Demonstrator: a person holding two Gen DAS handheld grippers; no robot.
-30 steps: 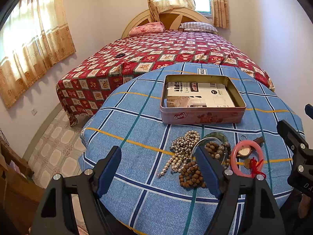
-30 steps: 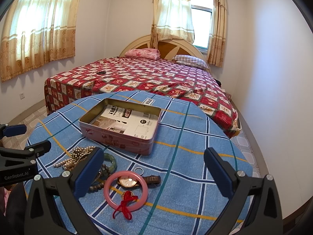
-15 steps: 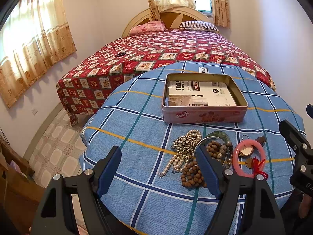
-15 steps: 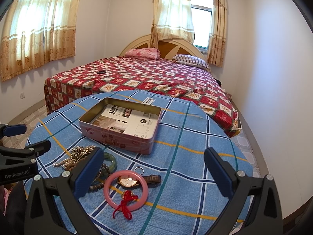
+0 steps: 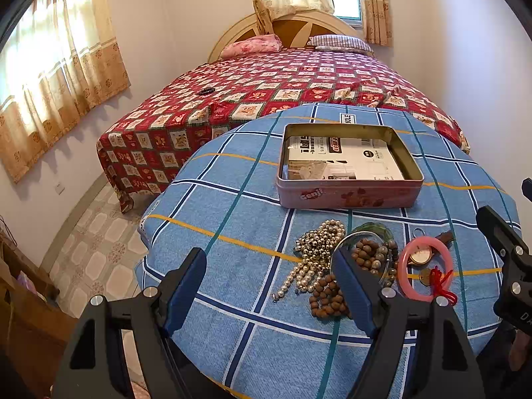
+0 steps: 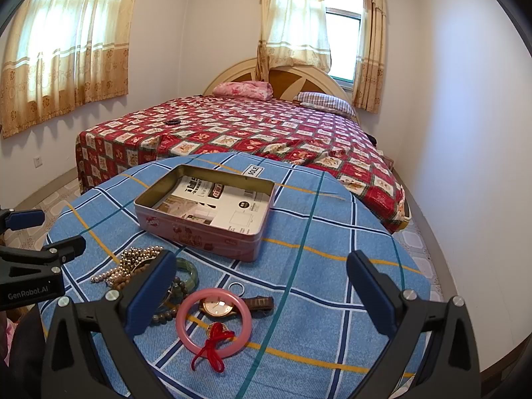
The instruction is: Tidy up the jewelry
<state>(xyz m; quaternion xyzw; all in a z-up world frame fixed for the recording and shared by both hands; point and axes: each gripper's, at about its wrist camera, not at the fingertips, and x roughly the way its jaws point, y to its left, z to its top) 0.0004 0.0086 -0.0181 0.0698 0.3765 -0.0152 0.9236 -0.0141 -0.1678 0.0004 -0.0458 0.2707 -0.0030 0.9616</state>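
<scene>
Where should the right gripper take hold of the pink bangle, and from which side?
Grip the pink bangle on its bare right arc, probably from above, one finger inside the ring, one outside. It lies flat, so only the rim offers a pinch. The red cord knots the near edge and the wristwatch fills the far part. The right gripper is open.

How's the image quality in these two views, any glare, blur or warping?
Left wrist view: sharp, strong fisheye bending of the round blue checked table, sunlit beige curtains blown out. Right wrist view: sharp as well, window overexposed, dark vignette in the corners.
</scene>
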